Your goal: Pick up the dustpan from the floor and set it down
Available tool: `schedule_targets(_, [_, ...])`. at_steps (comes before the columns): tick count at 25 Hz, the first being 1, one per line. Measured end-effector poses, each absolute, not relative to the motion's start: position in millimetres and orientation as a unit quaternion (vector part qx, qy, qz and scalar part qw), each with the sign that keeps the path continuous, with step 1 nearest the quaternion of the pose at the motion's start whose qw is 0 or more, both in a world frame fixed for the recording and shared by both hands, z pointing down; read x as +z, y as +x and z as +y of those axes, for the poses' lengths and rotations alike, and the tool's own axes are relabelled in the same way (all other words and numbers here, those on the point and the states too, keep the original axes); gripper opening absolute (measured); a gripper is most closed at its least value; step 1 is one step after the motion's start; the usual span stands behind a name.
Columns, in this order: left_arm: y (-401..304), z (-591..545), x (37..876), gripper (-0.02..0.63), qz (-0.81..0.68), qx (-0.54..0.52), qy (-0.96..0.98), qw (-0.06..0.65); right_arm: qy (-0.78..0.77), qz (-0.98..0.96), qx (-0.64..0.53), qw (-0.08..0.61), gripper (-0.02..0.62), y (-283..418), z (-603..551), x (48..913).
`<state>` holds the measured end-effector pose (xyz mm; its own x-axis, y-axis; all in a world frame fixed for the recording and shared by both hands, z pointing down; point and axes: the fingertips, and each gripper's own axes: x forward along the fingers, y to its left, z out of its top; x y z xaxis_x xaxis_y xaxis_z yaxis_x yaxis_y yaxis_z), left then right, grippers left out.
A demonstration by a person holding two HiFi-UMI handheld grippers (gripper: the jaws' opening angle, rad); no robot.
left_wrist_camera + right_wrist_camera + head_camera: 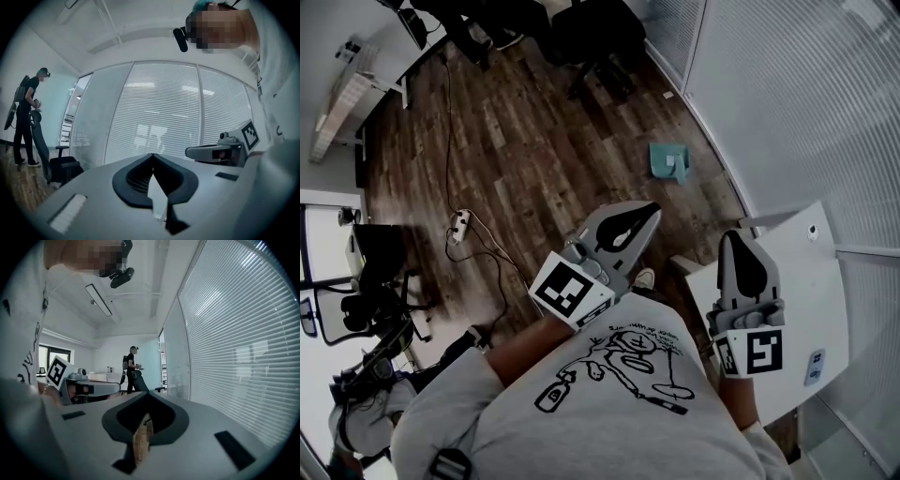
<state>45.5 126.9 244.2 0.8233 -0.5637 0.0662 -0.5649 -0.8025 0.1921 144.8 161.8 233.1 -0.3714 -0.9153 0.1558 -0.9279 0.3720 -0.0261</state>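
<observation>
Seeing my left gripper (652, 210) and right gripper (734, 237) closed and empty, I fear they may push the dustpan (668, 160) away.

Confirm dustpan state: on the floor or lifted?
On the floor: the dustpan lies on the wood floor near the blinds, nothing gripping it.

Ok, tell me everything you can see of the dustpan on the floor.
The dustpan is a small teal pan that looks like plastic. It is roughly square, with a paler patch towards its right edge, and it is too small in the head view to make out a handle. It lies flat on the dark wood-plank floor, close to the curved wall of blinds. Only the floor touches it.
</observation>
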Motion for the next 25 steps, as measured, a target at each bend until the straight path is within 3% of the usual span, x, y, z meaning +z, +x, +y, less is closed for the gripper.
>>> schedule_targets(25, [-41, -40, 242, 0.002, -0.291, -0.011, 0.95, 0.113, 0.552, -0.829, 0.044, 0.074, 0.005, 48, -8, 220])
